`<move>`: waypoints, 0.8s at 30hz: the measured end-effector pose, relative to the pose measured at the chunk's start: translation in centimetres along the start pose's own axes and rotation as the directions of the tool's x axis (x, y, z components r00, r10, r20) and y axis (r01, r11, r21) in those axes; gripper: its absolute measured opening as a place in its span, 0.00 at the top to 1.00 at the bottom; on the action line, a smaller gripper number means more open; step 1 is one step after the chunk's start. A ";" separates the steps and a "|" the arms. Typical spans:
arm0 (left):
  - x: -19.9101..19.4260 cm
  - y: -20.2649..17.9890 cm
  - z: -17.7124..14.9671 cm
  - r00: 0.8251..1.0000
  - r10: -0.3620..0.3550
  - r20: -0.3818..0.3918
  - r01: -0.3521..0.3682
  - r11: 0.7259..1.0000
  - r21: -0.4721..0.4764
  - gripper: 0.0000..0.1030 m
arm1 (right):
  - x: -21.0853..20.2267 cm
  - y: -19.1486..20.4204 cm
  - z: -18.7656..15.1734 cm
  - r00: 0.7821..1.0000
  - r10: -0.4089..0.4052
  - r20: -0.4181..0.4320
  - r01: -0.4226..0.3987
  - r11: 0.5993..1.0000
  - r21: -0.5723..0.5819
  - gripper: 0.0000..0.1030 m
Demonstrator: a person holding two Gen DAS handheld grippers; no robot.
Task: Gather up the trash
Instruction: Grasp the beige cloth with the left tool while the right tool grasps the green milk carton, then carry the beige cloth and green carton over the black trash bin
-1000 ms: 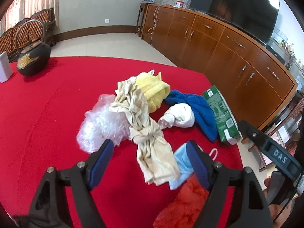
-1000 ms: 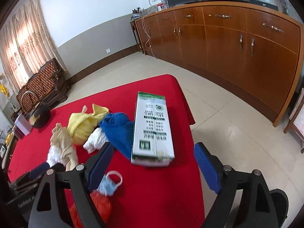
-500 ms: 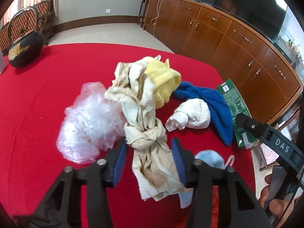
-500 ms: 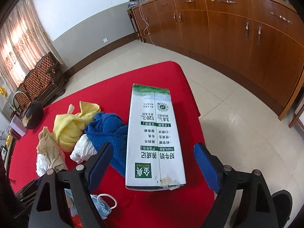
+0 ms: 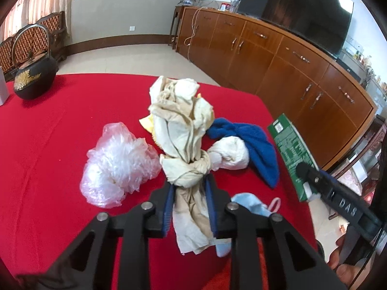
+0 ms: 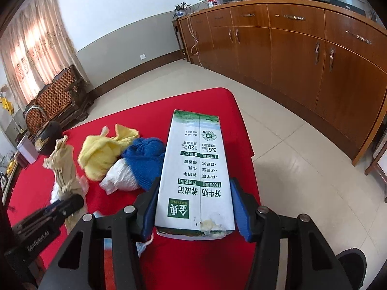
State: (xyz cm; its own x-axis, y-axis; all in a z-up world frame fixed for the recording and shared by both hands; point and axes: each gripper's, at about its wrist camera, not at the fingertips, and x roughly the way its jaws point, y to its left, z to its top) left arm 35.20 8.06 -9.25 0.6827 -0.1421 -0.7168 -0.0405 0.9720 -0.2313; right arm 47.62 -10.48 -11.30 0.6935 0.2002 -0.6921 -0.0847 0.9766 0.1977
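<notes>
My left gripper (image 5: 189, 205) is shut on a knotted beige rag (image 5: 183, 140) and holds it raised off the red table (image 5: 48, 133). My right gripper (image 6: 193, 207) is shut on the near end of a white and green milk carton (image 6: 193, 169) lying flat by the table's right edge. The rag (image 6: 64, 171) and the left gripper also show in the right wrist view. A crumpled clear plastic bag (image 5: 116, 164), a white wad (image 5: 229, 153), a blue cloth (image 5: 251, 145), a yellow cloth (image 6: 104, 152) and a light blue face mask (image 5: 249, 207) lie around them.
A black iron kettle (image 5: 33, 79) and a white box (image 6: 26, 151) stand at the table's far left. Brown cabinets (image 6: 302, 55) with a TV line the wall to the right. Tiled floor (image 6: 290, 145) lies past the table's edge.
My left gripper closed on the beige rag and lifted it. My right gripper moved forward over the carton's end and closed on it.
</notes>
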 end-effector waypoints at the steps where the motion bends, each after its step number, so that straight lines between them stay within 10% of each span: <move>1: -0.2 -0.1 0.0 1.000 -0.002 0.004 0.002 1.000 0.002 0.75 | -0.7 0.1 -0.4 1.000 0.002 0.004 -0.002 1.000 -0.003 0.45; 24: -8.4 -1.8 -2.6 0.997 -0.041 0.070 0.038 0.998 0.052 0.75 | -13.8 1.3 -7.1 0.997 0.051 0.052 -0.051 0.999 -0.001 0.46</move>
State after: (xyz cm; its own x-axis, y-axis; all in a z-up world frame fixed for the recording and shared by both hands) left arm 27.60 7.04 -4.56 0.7333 -0.1686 -0.6586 0.0234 0.9745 -0.2233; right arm 32.86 -11.45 -6.39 0.7248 0.2455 -0.6437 -0.1208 0.9652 0.2321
